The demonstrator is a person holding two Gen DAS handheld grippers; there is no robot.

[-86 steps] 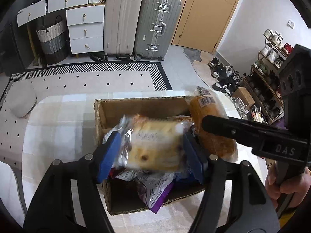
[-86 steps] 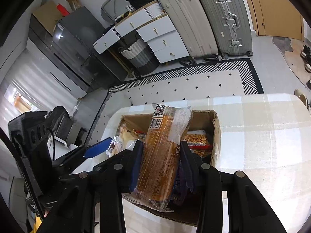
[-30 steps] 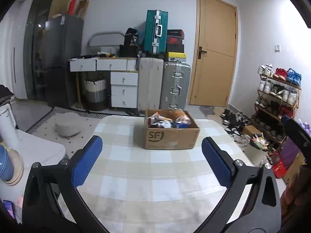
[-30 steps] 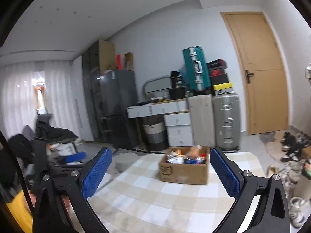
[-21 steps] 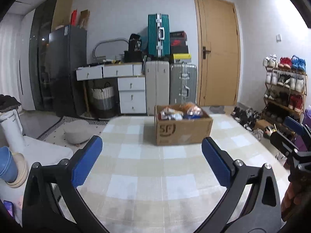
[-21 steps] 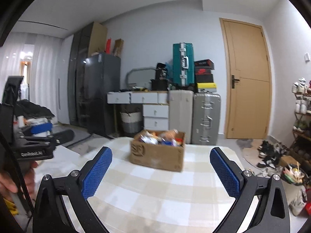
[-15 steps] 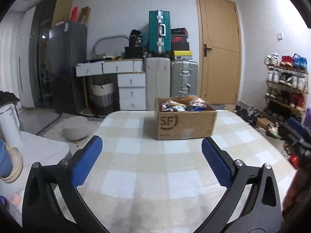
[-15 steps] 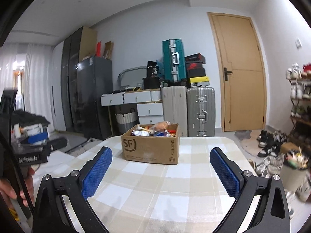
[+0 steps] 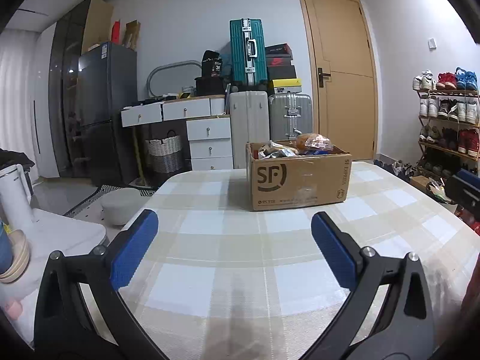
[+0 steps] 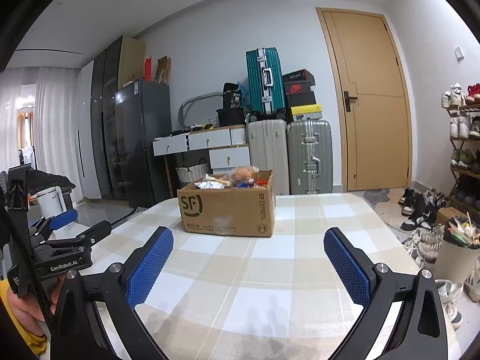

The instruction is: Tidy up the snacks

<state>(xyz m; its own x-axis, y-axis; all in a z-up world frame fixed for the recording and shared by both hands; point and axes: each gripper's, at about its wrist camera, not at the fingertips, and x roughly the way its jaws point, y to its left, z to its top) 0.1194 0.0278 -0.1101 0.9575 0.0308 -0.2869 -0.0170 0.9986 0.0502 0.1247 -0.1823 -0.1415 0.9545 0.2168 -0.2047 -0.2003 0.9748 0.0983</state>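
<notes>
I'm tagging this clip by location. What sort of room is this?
Most likely a lived-in home room, perhaps a dining area by the entrance: a checked-cloth table bearing a brown cardboard box of snacks, a shoe rack full of trainers, and upright suitcases stacked beside a wooden door.

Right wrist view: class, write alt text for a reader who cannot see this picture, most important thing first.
An open cardboard box heaped with snack packets stands on a checked tablecloth, beyond the open, empty right gripper. The left gripper shows at the left edge, and suitcases and a wooden door stand behind.
</notes>
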